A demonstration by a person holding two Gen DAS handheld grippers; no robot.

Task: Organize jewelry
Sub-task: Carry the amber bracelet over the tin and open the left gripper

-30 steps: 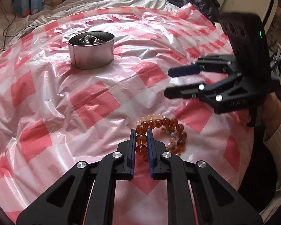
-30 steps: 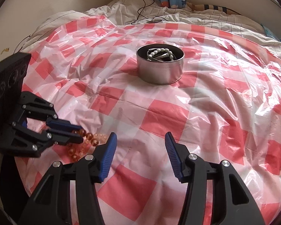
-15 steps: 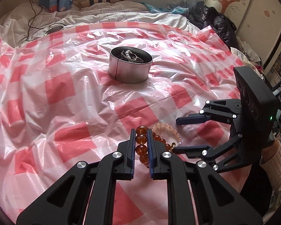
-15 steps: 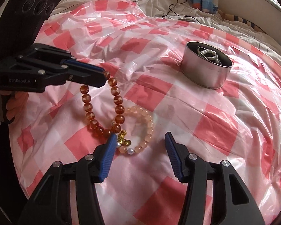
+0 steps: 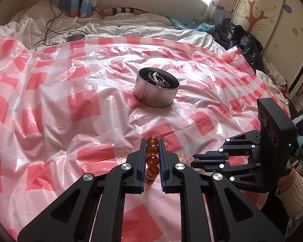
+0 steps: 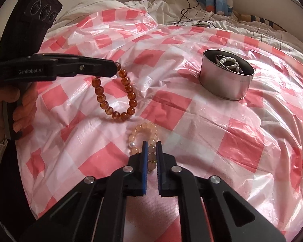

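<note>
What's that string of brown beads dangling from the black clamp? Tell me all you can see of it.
The amber bracelet is a closed loop of round, glossy, translucent orange-brown beads, glass or resin by the look. The left gripper is shut on a few of its beads, and the rest hangs in a drooping loop above the red-and-white checked plastic sheet. Whether its lowest beads touch the sheet is unclear. It hangs apart from the pale peach bracelet and the metal tin.

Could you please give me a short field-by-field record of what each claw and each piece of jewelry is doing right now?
left claw: shut on amber bracelet, which hangs lifted above the sheet
right claw: shut on pale pink bracelet, which lies on the sheet
metal tin: upright, open, holds white beaded jewelry
surface: red-and-white checked plastic sheet over a bed
bracelets: apart, not touching
</note>
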